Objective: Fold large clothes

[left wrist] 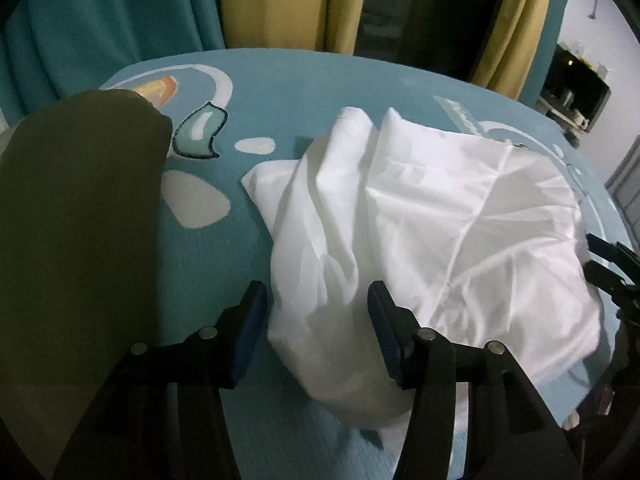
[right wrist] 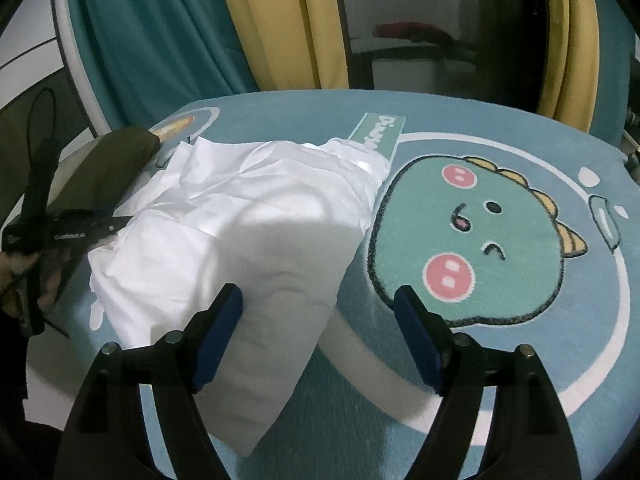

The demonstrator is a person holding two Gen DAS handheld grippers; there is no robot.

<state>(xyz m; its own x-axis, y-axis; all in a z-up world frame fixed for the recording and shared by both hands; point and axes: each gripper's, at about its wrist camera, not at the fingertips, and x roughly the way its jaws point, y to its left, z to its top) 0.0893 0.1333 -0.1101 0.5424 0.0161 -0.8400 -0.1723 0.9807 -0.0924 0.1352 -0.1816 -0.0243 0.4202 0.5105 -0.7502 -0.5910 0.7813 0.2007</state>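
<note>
A crumpled white garment [left wrist: 420,220] lies on a teal dinosaur-print mat [left wrist: 304,92]. My left gripper [left wrist: 318,304] hovers over the garment's near left fold with its jaws apart; cloth shows between the pads, but they do not press on it. In the right wrist view the white garment [right wrist: 224,224] spreads from the centre to the left. My right gripper [right wrist: 320,304] is open above its near corner, and the cloth runs past the left pad [right wrist: 224,320]. The left gripper [right wrist: 100,228], with a hand behind it, shows at that view's left edge. The right gripper [left wrist: 612,264] pokes in at the left wrist view's right edge.
An olive-green garment [left wrist: 80,220] lies on the mat's left side, also visible as the olive garment [right wrist: 116,156] beyond the white one. Teal curtains [left wrist: 100,20] and yellow curtains [right wrist: 280,28] hang behind the mat. A dark wall shelf [left wrist: 576,88] sits at far right. The dinosaur print [right wrist: 472,240] is bare.
</note>
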